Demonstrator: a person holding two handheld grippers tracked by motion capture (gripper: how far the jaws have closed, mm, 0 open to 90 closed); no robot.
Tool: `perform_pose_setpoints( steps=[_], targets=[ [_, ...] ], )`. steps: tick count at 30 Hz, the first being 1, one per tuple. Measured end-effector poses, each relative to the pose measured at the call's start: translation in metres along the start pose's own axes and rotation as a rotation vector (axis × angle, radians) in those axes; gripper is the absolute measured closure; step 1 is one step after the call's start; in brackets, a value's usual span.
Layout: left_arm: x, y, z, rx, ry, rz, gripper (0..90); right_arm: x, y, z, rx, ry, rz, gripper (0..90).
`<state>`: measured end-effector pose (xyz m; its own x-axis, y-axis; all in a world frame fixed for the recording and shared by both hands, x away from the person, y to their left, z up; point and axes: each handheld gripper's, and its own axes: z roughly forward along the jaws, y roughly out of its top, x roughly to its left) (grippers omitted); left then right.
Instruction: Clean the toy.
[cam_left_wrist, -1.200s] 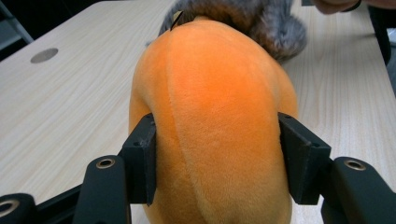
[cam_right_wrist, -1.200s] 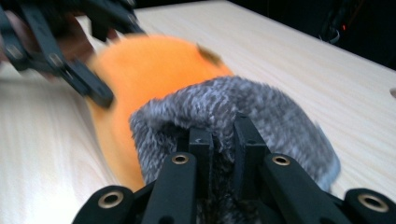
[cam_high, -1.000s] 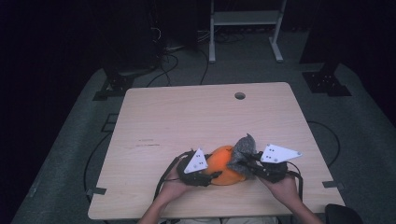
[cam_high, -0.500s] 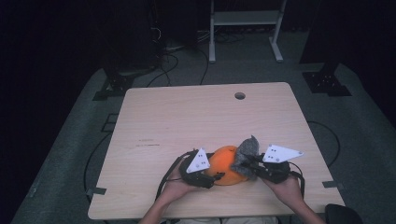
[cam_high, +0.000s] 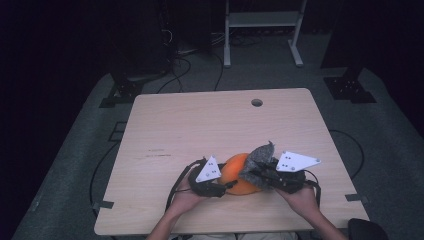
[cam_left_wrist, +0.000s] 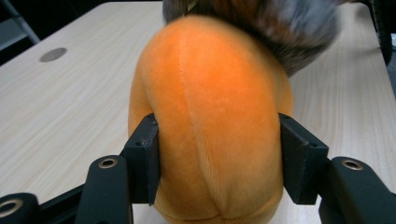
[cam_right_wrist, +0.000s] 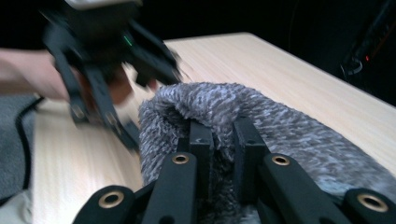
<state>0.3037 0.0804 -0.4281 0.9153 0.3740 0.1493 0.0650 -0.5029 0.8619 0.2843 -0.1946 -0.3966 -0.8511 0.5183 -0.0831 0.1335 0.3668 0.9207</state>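
Near the front edge of the worktop, between the person's two hands, sits an orange plush toy with a grey furry cover draped over its right side. The left tool has just been closing its jaws and now clamps the orange plush toy on both flanks, the pads pressing into the fabric. The right tool is clenched on a fold of the grey furry cover, its two jaws nearly together with the fur bunched between them. Judging by this, the work looks to be about midway: the toy is steadied and the cover is gripped, but it lies on only part of the orange body. Whether the cover is being pulled on or off cannot be told; either way most of the pull is left.
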Motion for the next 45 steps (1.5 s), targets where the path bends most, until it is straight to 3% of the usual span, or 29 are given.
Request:
perform_pose_setpoints(
  steps=[4, 5, 6, 10, 13, 14, 15, 17, 20, 21, 22, 23, 26, 27, 29, 31, 35, 38, 41, 44, 45],
  targets=[
    [0.004, -0.004, -0.003, -0.005, 0.002, -0.013, 41.1, -0.011, -0.026, -0.005, 0.048, -0.028, 0.065, 79.8],
    [-0.001, -0.001, 0.001, -0.006, 0.001, 0.013, 41.1, -0.008, -0.024, -0.004, 0.037, -0.019, 0.064, 79.8],
    [-0.001, -0.001, 0.001, -0.006, 0.001, 0.013, 41.1, -0.008, -0.024, -0.004, 0.037, -0.019, 0.064, 79.8],
    [-0.009, 0.001, 0.007, 0.000, -0.001, 0.058, 41.0, 0.003, -0.004, 0.002, -0.009, 0.004, 0.009, 79.8],
    [-0.007, 0.001, 0.006, 0.002, -0.016, 0.036, 33.9, -0.004, -0.006, 0.005, 0.004, 0.005, 0.018, 79.8],
    [-0.006, 0.001, 0.007, 0.003, -0.021, 0.012, 33.9, -0.004, -0.006, 0.005, 0.004, 0.005, 0.018, 79.8],
    [-0.003, 0.001, 0.008, 0.004, -0.026, -0.025, 19.9, -0.006, -0.013, 0.006, 0.018, -0.005, 0.035, 79.8],
    [0.005, 0.000, 0.006, -0.018, -0.046, -0.116, 14.3, -0.007, -0.018, 0.004, 0.013, -0.011, 0.055, 79.8],
    [0.017, -0.005, 0.007, -0.030, -0.110, -0.250, 15.9, -0.008, -0.021, 0.002, 0.007, -0.015, 0.066, 79.8],
    [0.017, -0.007, 0.009, -0.027, -0.121, -0.258, 26.7, -0.005, -0.019, 0.001, 0.003, -0.018, 0.065, 79.8],
    [0.015, -0.007, 0.009, -0.032, -0.113, -0.236, 26.7, -0.005, -0.019, 0.001, 0.003, -0.018, 0.065, 79.8],
    [0.012, -0.007, 0.008, -0.034, -0.103, -0.198, 36.4, 0.002, -0.012, 0.002, -0.005, -0.016, 0.037, 79.8],
    [0.001, -0.002, 0.008, -0.013, -0.074, -0.082, 41.7, 0.011, -0.003, 0.007, -0.025, 0.006, 0.014, 79.8],
    [-0.004, 0.000, 0.007, -0.001, -0.056, -0.014, 44.3, 0.017, 0.005, 0.013, -0.032, 0.025, -0.009, 79.9],
    [-0.005, 0.000, 0.006, 0.008, -0.051, 0.006, 46.3, 0.017, 0.009, 0.015, -0.030, 0.031, -0.026, 79.8],
    [-0.004, -0.002, 0.004, 0.002, -0.055, -0.002, 46.6, 0.015, 0.009, 0.014, -0.029, 0.028, -0.021, 79.9],
    [-0.005, 0.000, 0.005, -0.012, -0.060, -0.004, 46.2, 0.000, 0.002, 0.000, -0.015, -0.047, 0.003, 79.9],
    [-0.008, 0.005, 0.010, -0.003, -0.062, 0.027, 45.8, 0.006, 0.001, -0.003, -0.021, -0.028, 0.007, 79.8],
    [-0.012, 0.005, 0.011, 0.002, -0.067, 0.050, 45.3, 0.023, 0.011, 0.010, -0.040, 0.042, -0.034, 79.9],
    [-0.010, 0.002, 0.009, 0.007, -0.074, 0.052, 46.3, 0.020, 0.013, 0.012, -0.041, 0.040, -0.031, 79.9],
    [-0.010, 0.000, 0.008, 0.007, -0.077, 0.060, 46.8, 0.011, 0.011, 0.007, -0.047, 0.015, -0.012, 79.9]
  ],
)
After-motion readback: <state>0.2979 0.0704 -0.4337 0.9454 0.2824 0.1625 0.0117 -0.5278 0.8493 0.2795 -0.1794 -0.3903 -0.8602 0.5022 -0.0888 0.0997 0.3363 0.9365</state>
